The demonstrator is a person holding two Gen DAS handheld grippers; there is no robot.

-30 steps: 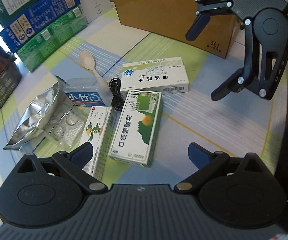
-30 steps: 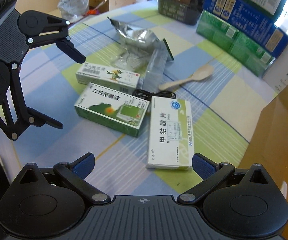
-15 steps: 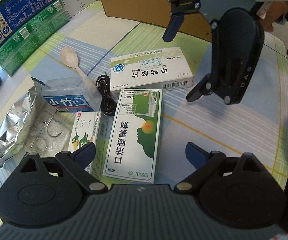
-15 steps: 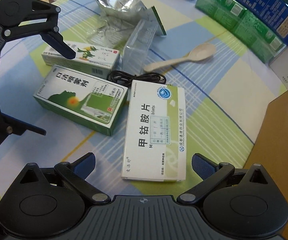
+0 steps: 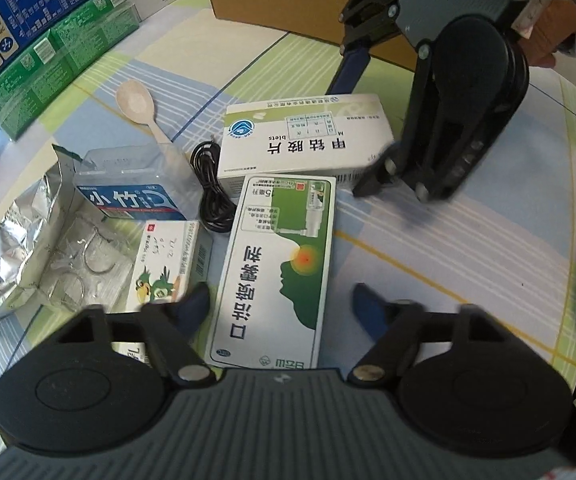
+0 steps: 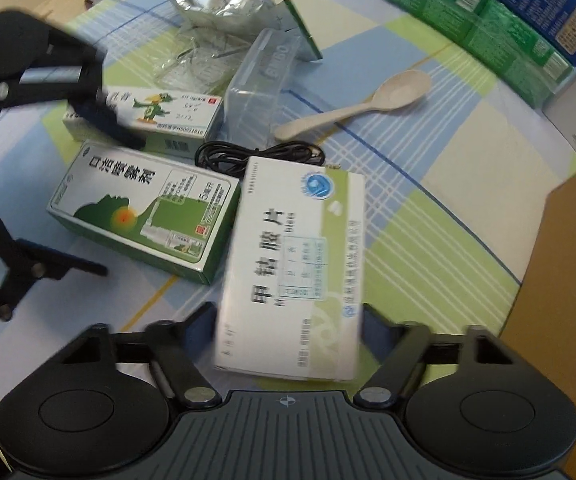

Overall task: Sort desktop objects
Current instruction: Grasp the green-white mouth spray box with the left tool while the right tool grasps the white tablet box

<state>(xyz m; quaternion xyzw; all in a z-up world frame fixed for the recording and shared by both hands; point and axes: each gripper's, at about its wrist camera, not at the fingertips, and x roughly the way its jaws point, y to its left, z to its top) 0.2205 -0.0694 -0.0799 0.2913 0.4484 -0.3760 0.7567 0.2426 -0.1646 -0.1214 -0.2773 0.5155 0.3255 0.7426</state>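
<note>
Because both tools straddle a box each, I read this as a double pick, with nothing lifted yet. Going left to right on the desk [image 5: 428, 264]: the foil bag [image 5: 11, 240] and clear case [image 5: 127, 184] lie pushed aside, out of the way. My left gripper [image 5: 279, 304] is spread wide, one finger beside the parrot box [image 5: 163, 264], the other on bare cloth, so the green box [image 5: 275, 264] lies flat between them, unpinched. A spoon [image 5: 137, 104] and black cable [image 5: 211, 192] sit just behind, touching nothing I hold. My right gripper [image 6: 288, 316] has its fingers along both long sides of the white box [image 6: 296, 256], near its close end; whether they are pressing or only flanking it, I cannot tell, since the box is blurred. A carton [image 6: 568, 264] stands at far right, probably the destination.
</note>
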